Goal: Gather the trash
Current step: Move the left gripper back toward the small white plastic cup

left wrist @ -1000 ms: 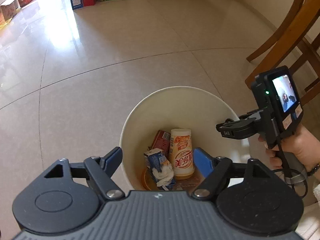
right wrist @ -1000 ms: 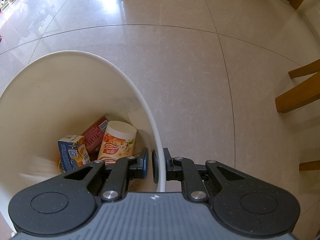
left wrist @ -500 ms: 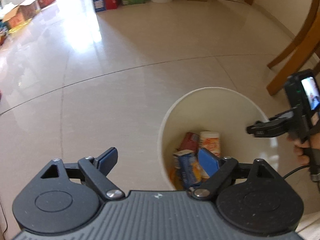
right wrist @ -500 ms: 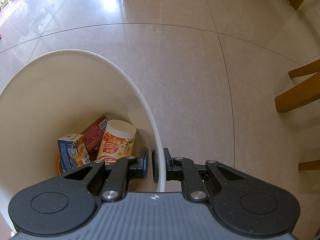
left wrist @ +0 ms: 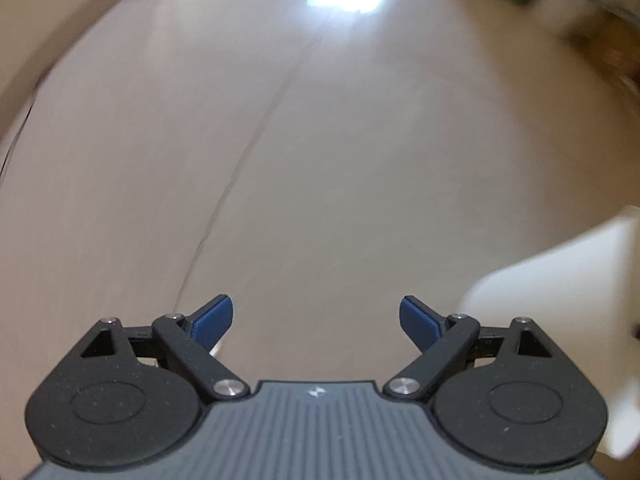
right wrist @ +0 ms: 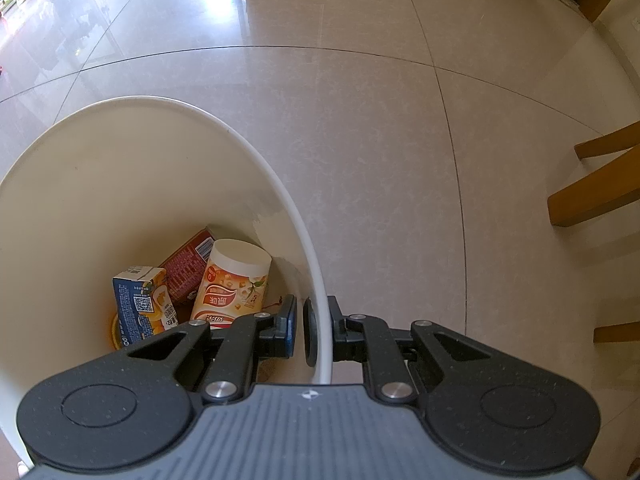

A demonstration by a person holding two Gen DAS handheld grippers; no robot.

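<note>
Now your left gripper (left wrist: 316, 316) has swung off the round white plastic bin (right wrist: 308, 240), which half a second ago filled the middle of its view and now shows only as a pale blur at the right edge (left wrist: 560, 292). Its 2 blue-padded jaws stand wide apart and empty over bare beige floor tile (left wrist: 320, 160), so you are probably searching for more trash; none shows there. Your right gripper (right wrist: 310, 330) has not budged, jaws clamped on the bin's rim. Lower left in its view, the blue juice carton (right wrist: 140, 308), red packet (right wrist: 188, 264) and cream cup with the orange label (right wrist: 232, 280) lie in the bin's bottom.
</note>
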